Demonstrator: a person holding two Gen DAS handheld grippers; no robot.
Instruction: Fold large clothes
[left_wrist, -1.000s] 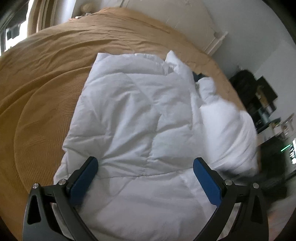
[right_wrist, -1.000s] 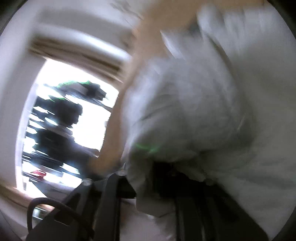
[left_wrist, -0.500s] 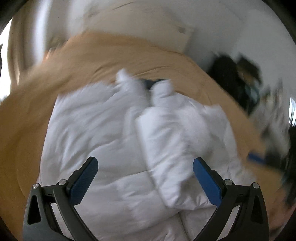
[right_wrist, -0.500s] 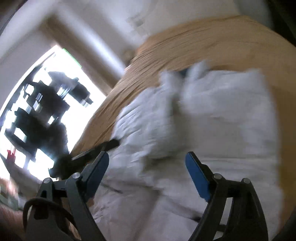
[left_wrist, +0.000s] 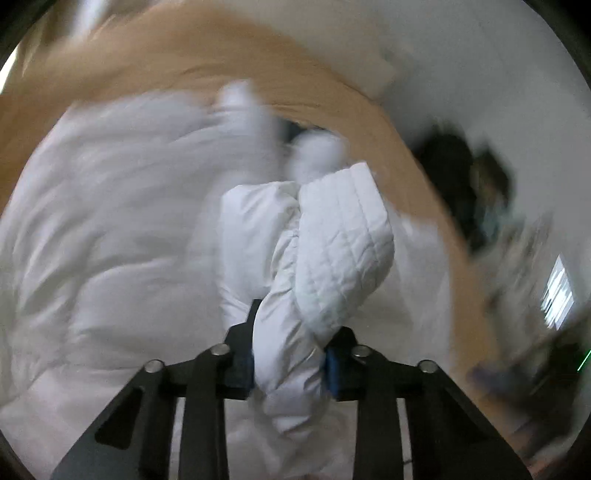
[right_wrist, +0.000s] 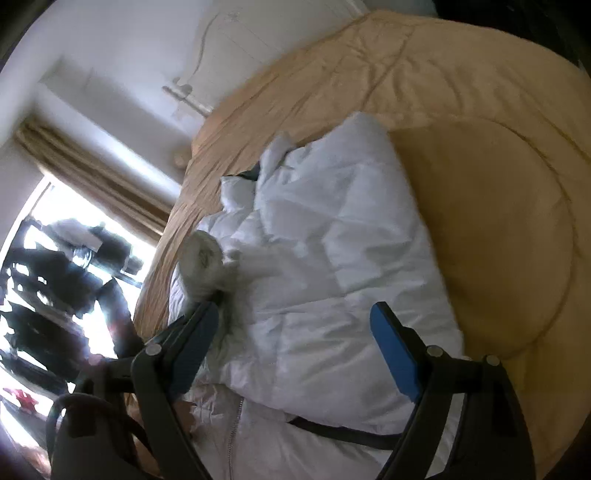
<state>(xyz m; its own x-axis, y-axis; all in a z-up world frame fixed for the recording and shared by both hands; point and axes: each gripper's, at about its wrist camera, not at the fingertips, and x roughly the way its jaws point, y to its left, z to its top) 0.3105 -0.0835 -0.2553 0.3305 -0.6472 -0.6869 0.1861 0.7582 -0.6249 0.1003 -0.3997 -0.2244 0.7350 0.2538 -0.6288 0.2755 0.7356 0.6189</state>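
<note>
Now white sleeve (left_wrist: 332, 251) between left fingers (left_wrist: 334, 369)

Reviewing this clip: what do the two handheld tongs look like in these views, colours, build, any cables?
Both tongs match: black skeletal plastic arms with cut-out openings, silver pivot bolts and blue pads on the fingers. The left tongs show only slivers of blue. The right tongs show long blue pads and a black cable looping at lower left.

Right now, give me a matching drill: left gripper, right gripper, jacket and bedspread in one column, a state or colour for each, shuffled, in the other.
1 left gripper
2 right gripper
3 jacket
4 bedspread

a tan
b jaws apart, nothing between them
c white, quilted
d jaws just closed, clamped on a bunched part of the jacket

Pairs: 1-d, 2-b, 3-c, 4-a
</note>
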